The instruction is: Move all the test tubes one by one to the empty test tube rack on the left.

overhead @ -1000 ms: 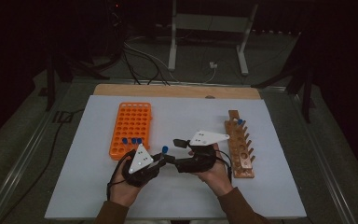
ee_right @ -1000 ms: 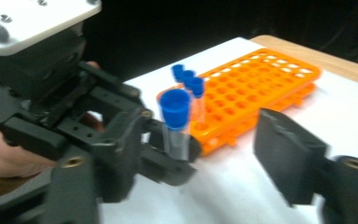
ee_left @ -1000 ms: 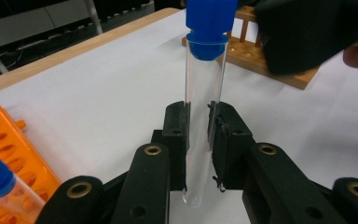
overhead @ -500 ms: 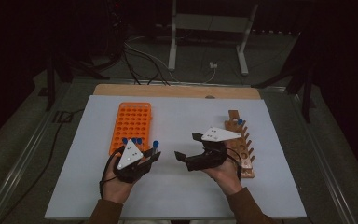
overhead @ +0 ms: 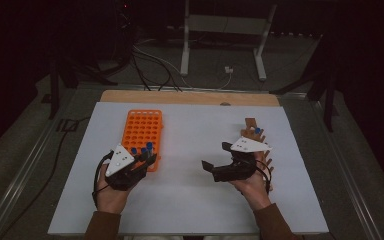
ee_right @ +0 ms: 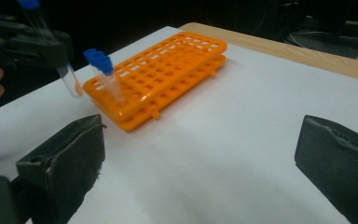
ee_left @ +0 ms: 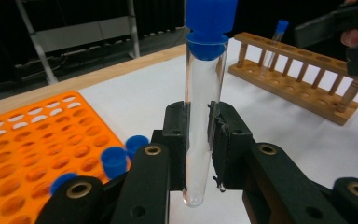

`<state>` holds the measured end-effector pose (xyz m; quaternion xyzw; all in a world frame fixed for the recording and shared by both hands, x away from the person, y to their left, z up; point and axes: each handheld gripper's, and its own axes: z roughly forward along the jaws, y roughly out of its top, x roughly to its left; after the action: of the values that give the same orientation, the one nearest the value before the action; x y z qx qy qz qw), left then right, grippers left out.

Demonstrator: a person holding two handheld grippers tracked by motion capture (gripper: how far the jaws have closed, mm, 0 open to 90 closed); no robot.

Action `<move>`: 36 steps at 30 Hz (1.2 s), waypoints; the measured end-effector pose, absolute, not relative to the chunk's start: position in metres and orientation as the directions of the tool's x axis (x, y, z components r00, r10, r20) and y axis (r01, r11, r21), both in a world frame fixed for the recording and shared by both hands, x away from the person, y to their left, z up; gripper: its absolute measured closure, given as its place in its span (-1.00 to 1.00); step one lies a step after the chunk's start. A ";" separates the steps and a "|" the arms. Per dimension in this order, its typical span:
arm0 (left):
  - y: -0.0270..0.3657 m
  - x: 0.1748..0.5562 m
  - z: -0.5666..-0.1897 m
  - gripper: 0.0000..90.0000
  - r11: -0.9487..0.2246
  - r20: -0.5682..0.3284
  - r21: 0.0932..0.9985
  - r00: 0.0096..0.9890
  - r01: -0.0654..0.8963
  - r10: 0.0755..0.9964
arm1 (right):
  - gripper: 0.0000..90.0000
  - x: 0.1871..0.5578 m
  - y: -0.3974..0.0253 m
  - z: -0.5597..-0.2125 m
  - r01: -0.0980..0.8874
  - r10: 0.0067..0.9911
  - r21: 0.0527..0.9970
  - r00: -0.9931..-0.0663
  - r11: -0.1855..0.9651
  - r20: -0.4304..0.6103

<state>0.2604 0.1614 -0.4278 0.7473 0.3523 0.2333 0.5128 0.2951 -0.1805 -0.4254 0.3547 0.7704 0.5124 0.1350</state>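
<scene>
Left gripper [ee_left: 198, 140] fingers pinch an upright, blue-capped test tube [ee_left: 204, 107] just beside the orange rack [overhead: 142, 132], the nearer hand; right gripper [overhead: 219, 159] fingers spread, empty, near the wooden rack [overhead: 258, 137].

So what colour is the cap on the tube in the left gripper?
Blue cap; clearest in the left gripper view.

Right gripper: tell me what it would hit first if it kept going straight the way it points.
Probably the orange rack. The open right gripper points across bare white table toward it, though depth is hard to judge.
</scene>
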 end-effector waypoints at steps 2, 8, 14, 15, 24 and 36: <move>0.164 0.260 -0.427 0.73 -0.219 -0.016 0.932 0.637 0.288 0.771 | -0.96 0.295 -0.185 -0.427 0.409 0.693 0.885 -0.705 0.221 0.153; 0.175 0.261 -0.424 0.73 -0.200 -0.017 0.938 0.612 0.284 0.790 | -0.96 0.294 -0.198 -0.429 0.414 0.711 0.887 -0.686 0.207 0.154; 0.187 0.260 -0.422 0.73 -0.189 -0.004 0.942 0.572 0.276 0.820 | -0.96 0.293 -0.210 -0.430 0.415 0.724 0.890 -0.672 0.190 0.158; 0.189 0.260 -0.422 0.73 -0.189 -0.002 0.943 0.569 0.276 0.823 | -0.96 0.293 -0.211 -0.430 0.417 0.727 0.889 -0.668 0.188 0.160; 0.202 0.261 -0.426 0.73 -0.167 0.001 0.945 0.509 0.280 0.861 | -0.96 0.292 -0.221 -0.428 0.414 0.735 0.895 -0.657 0.168 0.166; 0.212 0.269 -0.443 0.73 -0.142 -0.011 0.937 0.434 0.319 0.901 | -0.96 0.292 -0.227 -0.426 0.412 0.740 0.899 -0.649 0.147 0.177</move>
<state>0.2688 0.2124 -0.4429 0.6939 0.4397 0.2995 0.4853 0.2918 -0.2272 -0.4261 0.3887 0.7410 0.5248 0.1559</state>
